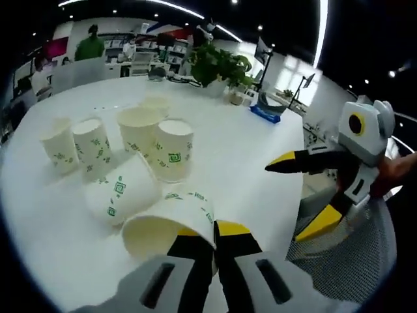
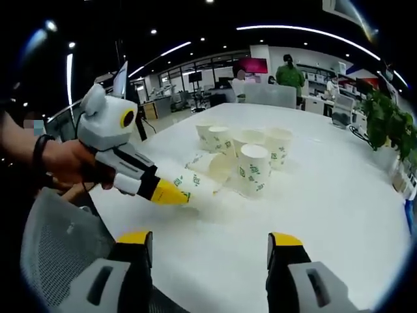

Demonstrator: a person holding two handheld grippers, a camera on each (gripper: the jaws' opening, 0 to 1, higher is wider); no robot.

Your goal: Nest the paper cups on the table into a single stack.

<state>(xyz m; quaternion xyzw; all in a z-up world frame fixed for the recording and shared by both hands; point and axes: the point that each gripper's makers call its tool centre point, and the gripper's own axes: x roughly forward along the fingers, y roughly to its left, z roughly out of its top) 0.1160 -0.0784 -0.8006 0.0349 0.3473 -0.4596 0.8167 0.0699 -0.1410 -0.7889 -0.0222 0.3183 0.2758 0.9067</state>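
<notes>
- Left gripper [image 1: 207, 238] pinches the rim of a tipped paper cup [image 1: 171, 225] on the white table [image 1: 247, 150].
- Right gripper [image 2: 212, 244] hangs with jaws wide apart, holding nothing.
- Beside the held cup lies another cup [image 1: 124, 189].
- Upright cups [image 2: 254, 169] cluster beyond.
- Potted plant [image 1: 218, 65] stands farthest.

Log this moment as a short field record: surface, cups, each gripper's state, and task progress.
surface: round white table
upright cups: cluster of five paper cups standing open end up
tipped cups: one on its side beside the held cup
left gripper: jaws closed on the rim of a tipped paper cup
right gripper: jaws apart, holding nothing, above the table's near edge
background: potted plant, office desks, people standing
progress: no finished single stack; cups mostly separate
</notes>
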